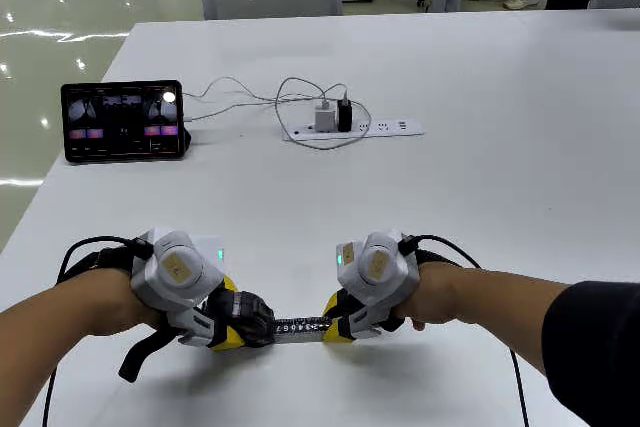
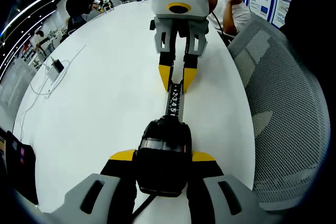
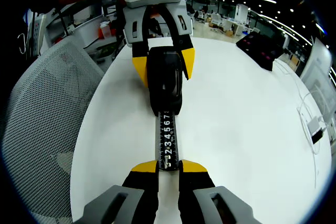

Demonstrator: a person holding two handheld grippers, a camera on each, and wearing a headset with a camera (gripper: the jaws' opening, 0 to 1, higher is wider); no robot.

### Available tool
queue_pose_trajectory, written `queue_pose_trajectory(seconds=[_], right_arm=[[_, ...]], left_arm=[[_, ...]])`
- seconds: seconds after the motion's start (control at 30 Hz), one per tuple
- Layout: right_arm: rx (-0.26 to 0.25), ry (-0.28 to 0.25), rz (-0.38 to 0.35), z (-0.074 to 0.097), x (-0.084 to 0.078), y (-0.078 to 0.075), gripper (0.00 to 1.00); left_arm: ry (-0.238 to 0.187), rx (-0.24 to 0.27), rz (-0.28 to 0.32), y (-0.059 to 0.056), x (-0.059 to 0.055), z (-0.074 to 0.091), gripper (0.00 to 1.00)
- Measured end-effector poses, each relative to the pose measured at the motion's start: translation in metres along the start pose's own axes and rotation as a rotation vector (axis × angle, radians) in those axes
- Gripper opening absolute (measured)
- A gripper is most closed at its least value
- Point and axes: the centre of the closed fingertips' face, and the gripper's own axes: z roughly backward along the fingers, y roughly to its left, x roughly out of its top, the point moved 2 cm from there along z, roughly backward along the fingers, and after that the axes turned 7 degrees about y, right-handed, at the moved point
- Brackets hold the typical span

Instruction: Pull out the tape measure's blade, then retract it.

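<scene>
1. The black, blocky tape measure case (image 2: 164,153) is at the near edge of the white tabletop (image 1: 480,147), right in front of the person. I cannot tell whether it touches the surface.
2. The left gripper (image 1: 222,327) pinches the case between its yellow-tipped jaws, one on each flat side. That hold likely anchors the body so any pull goes into the blade alone.
3. The right gripper (image 3: 168,167) has its jaws pressed together on the free end of the narrow pale steel blade (image 3: 167,140). Gripping near the tip gives it the end that can be drawn away from the case.
4. A short length of blade is out, stretched straight between the two grippers, which face each other closely. Either the pull is starting or the retraction is nearly done; I cannot tell which.
5. Numerals 2 to 7 read along the exposed blade in the right gripper view, with fine tick marks beside them. No brand or label on the case is legible.
6. Farther back lie a dark tablet (image 1: 123,120) with a lit screen and a white power strip (image 1: 360,128), well apart from the work.
</scene>
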Motion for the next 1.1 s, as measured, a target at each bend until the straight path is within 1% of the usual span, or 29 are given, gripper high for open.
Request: queue_pose_trajectory(seconds=[0.53, 0.93, 1.1], right_arm=[[0.004, 0.008, -0.003, 0.005, -0.007, 0.0, 0.1], [0.001, 0.013, 0.008, 0.01, -0.013, -0.001, 0.1], [0.0, 0.013, -0.002, 0.012, -0.017, -0.002, 0.1]], left_arm=[[0.002, 0.005, 0.006, 0.0, 0.0, 0.0, 0.31], [-0.004, 0.008, 0.013, 0.0, 0.001, -0.001, 0.31], [-0.004, 0.008, 0.015, 0.0, 0.001, -0.001, 0.31]])
